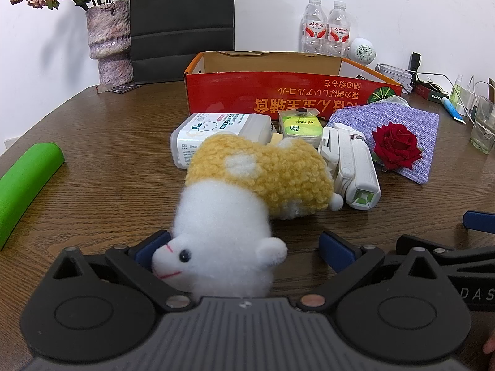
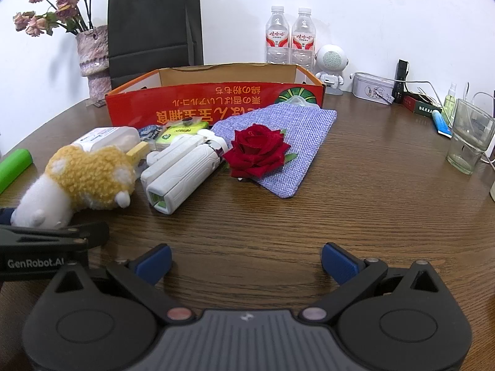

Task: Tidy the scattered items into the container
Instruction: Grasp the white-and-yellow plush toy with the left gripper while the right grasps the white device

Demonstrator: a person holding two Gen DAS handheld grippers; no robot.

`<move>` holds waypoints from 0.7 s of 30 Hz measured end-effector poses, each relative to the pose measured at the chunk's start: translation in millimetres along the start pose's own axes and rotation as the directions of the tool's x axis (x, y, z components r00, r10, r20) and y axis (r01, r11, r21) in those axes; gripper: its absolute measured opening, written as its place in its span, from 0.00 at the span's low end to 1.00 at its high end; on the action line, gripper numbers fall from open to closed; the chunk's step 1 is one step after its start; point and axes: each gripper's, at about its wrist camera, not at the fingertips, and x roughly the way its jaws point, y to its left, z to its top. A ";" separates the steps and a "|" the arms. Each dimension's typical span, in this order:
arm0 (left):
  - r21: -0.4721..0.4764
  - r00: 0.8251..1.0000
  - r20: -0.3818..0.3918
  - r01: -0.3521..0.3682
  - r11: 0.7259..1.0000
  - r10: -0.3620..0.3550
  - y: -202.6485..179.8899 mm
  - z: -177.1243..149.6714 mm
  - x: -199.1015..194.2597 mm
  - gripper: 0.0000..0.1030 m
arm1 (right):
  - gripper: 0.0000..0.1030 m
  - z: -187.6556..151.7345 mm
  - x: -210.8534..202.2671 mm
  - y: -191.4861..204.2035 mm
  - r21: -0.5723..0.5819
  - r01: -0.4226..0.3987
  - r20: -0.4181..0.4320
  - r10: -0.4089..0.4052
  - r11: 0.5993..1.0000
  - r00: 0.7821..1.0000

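Red box sat open at table's far side. Plush toy lay before it, head between your left gripper's spread fingers, not clamped. Your right gripper hung open over bare wood. Rose rested on purple pouch.

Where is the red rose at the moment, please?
In both views the rose lies on the purple cloth on the table, in front of the red box, just right of the white folded device.
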 end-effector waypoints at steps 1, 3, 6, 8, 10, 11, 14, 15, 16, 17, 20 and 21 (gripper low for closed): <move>0.000 1.000 0.000 0.000 1.000 0.000 0.0 0.0 0.0 1.00 | 1.00 0.0 0.0 0.2 0.000 0.001 0.000 -0.001 1.000 1.000; 0.000 1.000 0.000 0.000 1.000 0.000 0.0 0.0 0.0 1.00 | 1.00 -0.2 0.2 0.2 0.001 -0.002 0.000 0.002 1.000 1.000; 0.000 1.000 0.000 0.000 1.000 0.000 0.0 0.0 0.0 1.00 | 1.00 -0.3 0.3 0.5 0.001 -0.002 0.001 0.002 1.000 1.000; 0.000 1.000 0.000 0.000 1.000 0.000 0.0 0.0 0.0 1.00 | 1.00 -0.3 0.3 0.6 0.001 -0.002 0.000 0.002 1.000 1.000; 0.000 1.000 0.000 0.000 1.000 0.000 0.0 0.0 0.0 1.00 | 1.00 -0.3 0.2 0.7 0.001 -0.002 0.000 0.002 1.000 1.000; 0.000 1.000 0.000 0.000 1.000 0.000 0.0 0.0 0.0 1.00 | 1.00 -0.3 0.1 0.7 0.001 -0.002 0.000 0.002 1.000 1.000; 0.012 1.000 -0.011 0.004 1.000 -0.004 1.0 -0.1 -2.2 1.00 | 1.00 -0.4 -0.3 0.6 0.001 -0.003 0.001 0.003 1.000 1.000; 0.017 1.000 -0.027 0.005 1.000 -0.005 3.2 -0.5 -8.4 0.98 | 0.99 0.1 -0.8 0.6 -0.001 -0.007 -0.003 0.007 1.000 1.000; 0.020 0.999 -0.011 0.035 0.999 -0.035 7.9 -1.4 -20.7 0.98 | 0.98 1.2 -2.6 -0.9 0.007 -0.023 0.000 0.023 1.000 1.000; 0.019 0.995 0.049 0.090 0.996 -0.090 14.9 -1.5 -40.4 1.00 | 0.93 2.0 -6.2 -2.2 0.017 -0.048 0.017 0.048 0.999 0.999; 0.011 0.960 0.240 0.147 0.989 -0.145 37.2 4.9 -72.8 1.00 | 0.91 17.8 -21.6 -1.9 0.022 -0.130 0.105 0.128 0.991 0.986; 0.027 0.961 0.241 0.134 0.991 -0.137 41.8 12.4 -69.0 1.00 | 0.91 27.3 -19.3 0.7 0.024 -0.148 0.112 0.144 0.989 0.983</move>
